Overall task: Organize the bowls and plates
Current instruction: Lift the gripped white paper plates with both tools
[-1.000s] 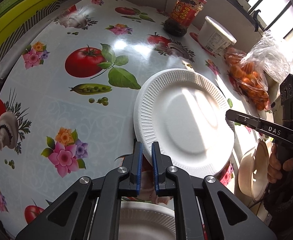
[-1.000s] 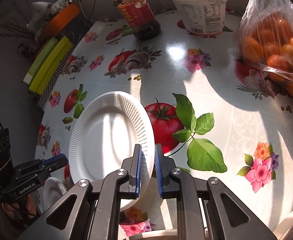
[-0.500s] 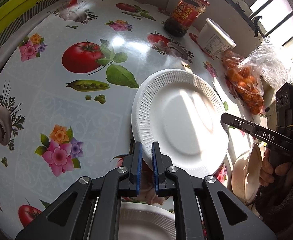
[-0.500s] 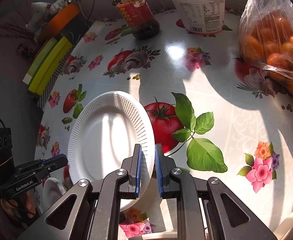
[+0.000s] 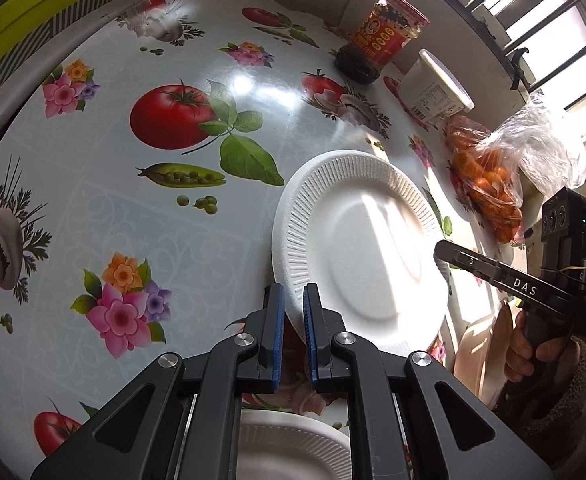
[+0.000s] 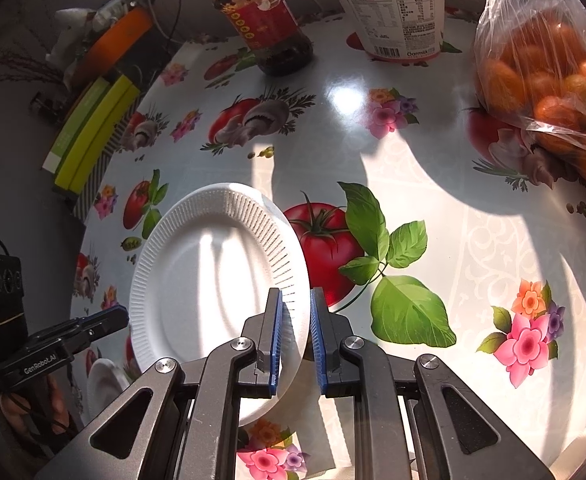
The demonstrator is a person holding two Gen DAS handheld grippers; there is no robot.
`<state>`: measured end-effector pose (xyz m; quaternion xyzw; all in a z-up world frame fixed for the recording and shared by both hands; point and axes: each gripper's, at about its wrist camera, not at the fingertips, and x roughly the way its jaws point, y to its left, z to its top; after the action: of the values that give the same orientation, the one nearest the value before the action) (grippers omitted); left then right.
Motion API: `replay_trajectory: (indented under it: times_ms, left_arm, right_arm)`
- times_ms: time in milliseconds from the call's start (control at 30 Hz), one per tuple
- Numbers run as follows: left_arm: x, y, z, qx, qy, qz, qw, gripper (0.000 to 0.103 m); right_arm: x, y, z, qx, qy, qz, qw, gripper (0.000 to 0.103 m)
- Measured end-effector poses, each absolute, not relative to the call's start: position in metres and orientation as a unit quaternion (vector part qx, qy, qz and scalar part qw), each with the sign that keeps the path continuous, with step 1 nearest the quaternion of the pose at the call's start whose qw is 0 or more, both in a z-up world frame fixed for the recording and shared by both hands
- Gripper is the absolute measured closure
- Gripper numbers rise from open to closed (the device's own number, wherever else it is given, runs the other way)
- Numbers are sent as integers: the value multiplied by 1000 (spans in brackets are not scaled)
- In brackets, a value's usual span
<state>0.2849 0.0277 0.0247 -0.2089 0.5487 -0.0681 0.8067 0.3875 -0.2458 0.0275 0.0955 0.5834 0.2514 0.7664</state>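
A white ribbed paper plate [image 5: 357,248] is held tilted above the flowered table between both grippers. My left gripper [image 5: 291,312] is shut on its near rim. My right gripper [image 6: 295,316] holds the opposite rim, its jaws slightly wider than before, the rim still between the blue pads; it also shows in the left wrist view [image 5: 439,250]. The plate shows in the right wrist view [image 6: 213,280], with the left gripper [image 6: 123,314] at its far edge. Another white plate [image 5: 293,448] lies below my left gripper. Beige bowls [image 5: 481,356] stand at the right.
At the back stand a red-labelled jar [image 6: 265,20], a white tub [image 6: 393,8] and a bag of oranges [image 6: 545,72]. Yellow-green boxes [image 6: 89,132] lie at the table's left edge. A small white plate [image 6: 105,380] sits under the left gripper.
The plate and both grippers drifted slightly. The right gripper's jaws have parted a little around the plate's rim.
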Motion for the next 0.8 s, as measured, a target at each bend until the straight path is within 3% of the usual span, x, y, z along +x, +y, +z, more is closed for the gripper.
replay_trajectory:
  times_ms: [500,567,700,800]
  left_arm:
    - [284,32,24,-226,546,-72,804,92]
    - [283,34,23,-237,545,-82,800,89]
    - [283,36,22,-245,547,-83,796,70]
    - [283,34,20,-250,551,-86,792,69]
  right_arm:
    - [388,-245,26,93,583,251,767,89]
    - [389,-245,26,94,584,251,767,89]
    - [388,-245,23,94,586,248,766,88]
    - [388,-246,21,96,587,247,765,88]
